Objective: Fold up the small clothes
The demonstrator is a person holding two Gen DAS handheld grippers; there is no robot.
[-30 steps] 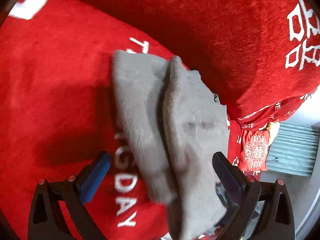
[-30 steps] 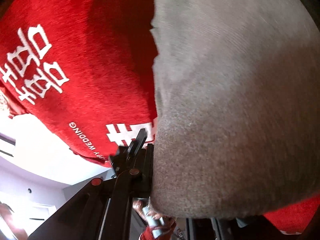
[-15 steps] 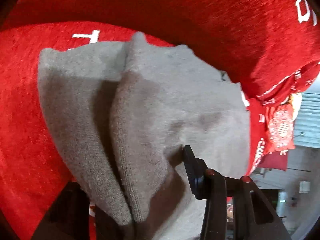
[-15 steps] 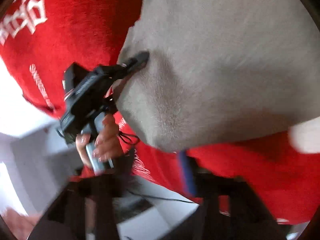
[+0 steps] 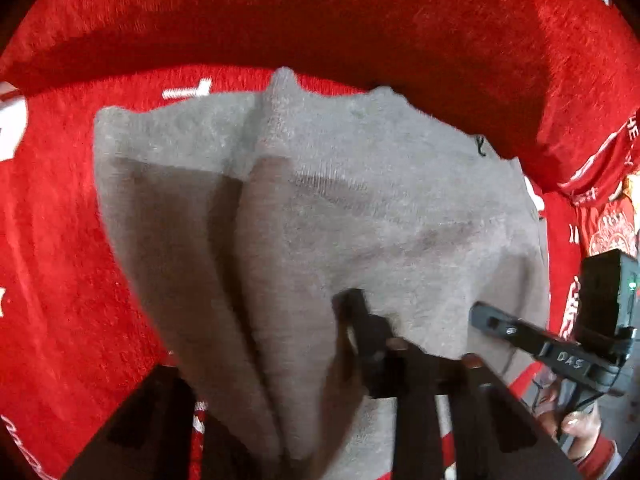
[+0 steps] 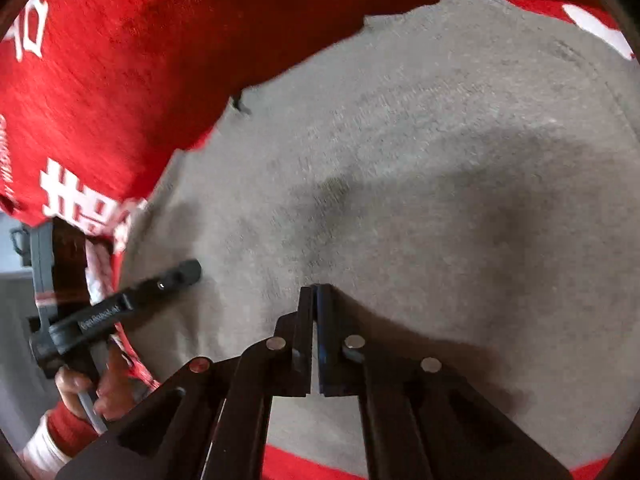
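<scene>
A small grey knit garment [image 5: 360, 208] lies bunched in long folds on the red cloth surface [image 5: 60, 240]. It fills most of the right wrist view [image 6: 440, 160]. My left gripper [image 5: 320, 320] is shut on the garment's near edge; only its right finger [image 5: 360, 320] shows, the other is under the cloth. My right gripper [image 6: 316, 292] is shut on the garment's edge too, jaws pressed together. The right gripper also shows in the left wrist view [image 5: 480, 316], and the left gripper shows in the right wrist view [image 6: 188, 272].
A red blanket with white lettering [image 6: 80, 100] rises behind the garment like a cushion [image 5: 360, 20]. The person's hand [image 6: 88, 392] holds the left gripper's handle. Red printed cloth hangs at the right [image 5: 608, 232].
The left gripper went from open above the garment to shut on its near edge. The right gripper, blurred and apart half a second ago, now grips the same edge close by.
</scene>
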